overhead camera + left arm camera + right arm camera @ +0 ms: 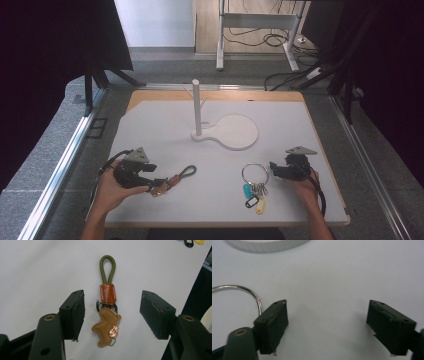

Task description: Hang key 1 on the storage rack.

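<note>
Fingers (72,315) of left gripper (112,315) wide, straddling leather keychain (107,322), right gripper (327,325) wide beside key ring (255,175); pre-grasp, next close on keychain.

A white worktop (165,125) on a wooden board lies on a grey carpeted floor (40,145), with metal rails (65,155) running past its left and right edges. Beyond its far edge stand a white desk frame (255,22) with loose black cables (260,37), a pale wall (155,22) and dark curtains (50,40) at both sides.
</note>
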`<state>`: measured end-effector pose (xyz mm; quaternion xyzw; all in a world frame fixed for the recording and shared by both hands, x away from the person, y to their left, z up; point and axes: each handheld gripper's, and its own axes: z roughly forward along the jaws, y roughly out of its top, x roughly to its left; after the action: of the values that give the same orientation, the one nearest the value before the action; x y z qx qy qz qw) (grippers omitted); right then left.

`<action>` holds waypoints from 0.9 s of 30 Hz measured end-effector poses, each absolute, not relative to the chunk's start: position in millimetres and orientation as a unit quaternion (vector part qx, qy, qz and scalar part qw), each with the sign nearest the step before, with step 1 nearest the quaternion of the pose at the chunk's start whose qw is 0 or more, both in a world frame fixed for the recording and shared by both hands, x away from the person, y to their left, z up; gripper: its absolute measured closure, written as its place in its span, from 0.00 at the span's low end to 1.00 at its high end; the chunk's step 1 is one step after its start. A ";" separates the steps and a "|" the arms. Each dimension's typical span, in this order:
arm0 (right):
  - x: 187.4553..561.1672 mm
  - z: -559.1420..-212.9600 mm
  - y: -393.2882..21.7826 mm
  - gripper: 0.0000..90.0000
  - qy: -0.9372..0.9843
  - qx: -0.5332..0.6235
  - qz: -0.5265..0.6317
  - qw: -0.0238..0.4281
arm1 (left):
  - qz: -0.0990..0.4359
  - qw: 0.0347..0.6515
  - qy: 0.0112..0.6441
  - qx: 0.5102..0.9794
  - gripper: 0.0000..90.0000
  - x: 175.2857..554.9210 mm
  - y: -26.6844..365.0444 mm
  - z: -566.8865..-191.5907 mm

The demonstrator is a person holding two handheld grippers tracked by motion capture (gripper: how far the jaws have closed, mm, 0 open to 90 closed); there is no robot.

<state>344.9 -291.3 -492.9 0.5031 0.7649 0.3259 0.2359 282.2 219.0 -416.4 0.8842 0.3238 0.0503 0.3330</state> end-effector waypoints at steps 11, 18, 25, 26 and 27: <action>299.8 -465.7 -311.0 0.23 0.743 0.474 0.415 0.227 | 0.049 0.336 0.332 0.880 0.42 279.4 224.3 -417.0; 299.0 -467.5 -324.3 0.28 0.735 0.485 0.430 0.197 | 0.051 0.331 0.328 0.883 0.42 277.3 223.0 -417.8; 298.7 -468.0 -327.3 0.32 0.738 0.485 0.436 0.174 | 0.066 0.345 0.339 0.873 0.42 274.6 228.3 -406.9; 298.7 -468.0 -327.3 0.32 0.738 0.485 0.436 0.174 | 0.068 0.346 0.338 0.873 0.42 275.4 227.8 -406.1; 298.6 -468.0 -327.9 0.32 0.737 0.486 0.437 0.173 | 0.069 0.343 0.338 0.873 0.41 276.6 226.7 -406.4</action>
<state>298.6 -327.9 -468.0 0.4858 0.7367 0.4373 0.1733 276.6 226.7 -406.4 0.8734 0.3383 0.0688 0.3434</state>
